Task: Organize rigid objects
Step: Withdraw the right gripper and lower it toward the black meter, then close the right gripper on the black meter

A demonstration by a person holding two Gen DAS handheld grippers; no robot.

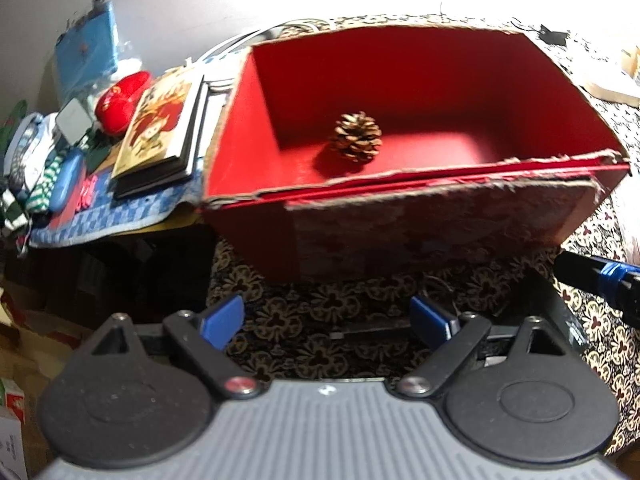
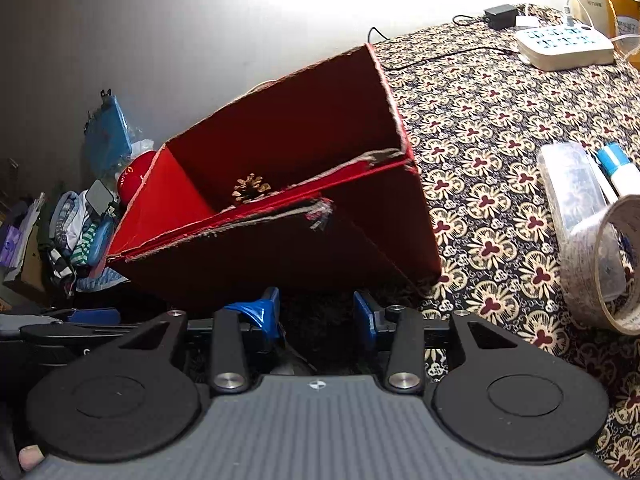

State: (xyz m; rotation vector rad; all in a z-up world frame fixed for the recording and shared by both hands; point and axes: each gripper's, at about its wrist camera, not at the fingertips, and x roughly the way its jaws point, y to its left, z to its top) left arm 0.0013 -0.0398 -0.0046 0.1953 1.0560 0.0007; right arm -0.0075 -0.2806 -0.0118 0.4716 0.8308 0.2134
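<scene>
A red cardboard box [image 1: 440, 216] with a worn rim stands open on the patterned cloth; it also shows in the right wrist view [image 2: 280, 248]. A pine cone [image 1: 356, 136] lies on its floor, also seen in the right wrist view [image 2: 250, 188]. My left gripper [image 1: 328, 320] is open and empty, just in front of the box's near wall. My right gripper [image 2: 316, 316] is open and empty, close to the box's near right corner. A roll of tape [image 2: 616, 264], a clear plastic case [image 2: 572, 184] and a blue-capped tube [image 2: 620, 168] lie to the right.
Left of the box a blue mat [image 1: 120, 216] holds a stack of books [image 1: 160, 132], a red case [image 1: 120, 100] and clutter. A white power strip [image 2: 564, 46] and a black adapter [image 2: 500, 16] with cables lie at the back right. The other gripper's tip [image 1: 600, 276] shows at right.
</scene>
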